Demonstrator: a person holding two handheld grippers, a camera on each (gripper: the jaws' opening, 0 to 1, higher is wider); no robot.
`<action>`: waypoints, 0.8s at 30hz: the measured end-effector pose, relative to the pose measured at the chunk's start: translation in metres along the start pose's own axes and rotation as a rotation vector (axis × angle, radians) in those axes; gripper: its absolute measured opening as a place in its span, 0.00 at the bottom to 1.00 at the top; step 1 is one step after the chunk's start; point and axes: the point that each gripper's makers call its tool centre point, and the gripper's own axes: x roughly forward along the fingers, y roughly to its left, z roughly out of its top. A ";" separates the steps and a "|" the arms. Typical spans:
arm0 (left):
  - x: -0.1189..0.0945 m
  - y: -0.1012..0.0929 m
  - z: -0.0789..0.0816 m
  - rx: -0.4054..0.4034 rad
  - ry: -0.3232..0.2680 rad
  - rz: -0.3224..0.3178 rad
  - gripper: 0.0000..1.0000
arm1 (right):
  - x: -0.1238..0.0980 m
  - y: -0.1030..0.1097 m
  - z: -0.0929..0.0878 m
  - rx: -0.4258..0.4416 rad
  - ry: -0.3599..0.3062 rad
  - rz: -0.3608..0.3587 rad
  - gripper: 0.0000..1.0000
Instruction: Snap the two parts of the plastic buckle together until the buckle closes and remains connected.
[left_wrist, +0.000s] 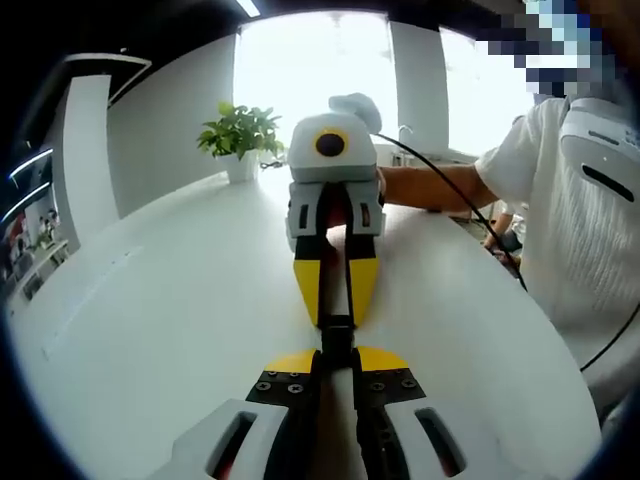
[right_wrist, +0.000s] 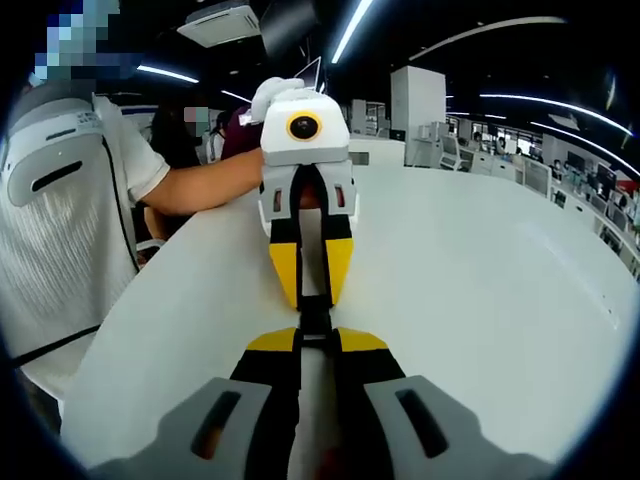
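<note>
A black plastic buckle (left_wrist: 337, 336) runs in a thin line between the two grippers, which face each other tip to tip above the white table (left_wrist: 150, 320). My left gripper (left_wrist: 337, 356) rises from the bottom of the left gripper view, its yellow-tipped jaws shut on the near end of the buckle. My right gripper (left_wrist: 335, 318) comes from the far side, shut on the other end. In the right gripper view the buckle (right_wrist: 313, 318) lies between my right gripper (right_wrist: 303, 338) and the left gripper (right_wrist: 312, 300). The joint between the two parts is hidden by the jaws.
A potted plant (left_wrist: 240, 140) stands at the table's far edge. A person in a white shirt (left_wrist: 580, 220) stands at the table's side (right_wrist: 60, 230), with a black cable (left_wrist: 470, 200) hanging from the right gripper. Office desks (right_wrist: 540, 160) lie beyond the table (right_wrist: 480, 280).
</note>
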 end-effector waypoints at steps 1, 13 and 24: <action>0.000 0.000 0.000 0.002 0.000 0.000 0.11 | 0.000 0.000 0.000 0.007 -0.004 -0.002 0.11; -0.002 -0.001 -0.002 0.012 0.016 -0.014 0.11 | -0.019 -0.003 0.011 0.122 -0.042 -0.130 0.26; 0.000 0.000 0.000 0.044 0.082 -0.004 0.11 | -0.044 0.000 0.000 0.264 -0.003 -0.483 0.30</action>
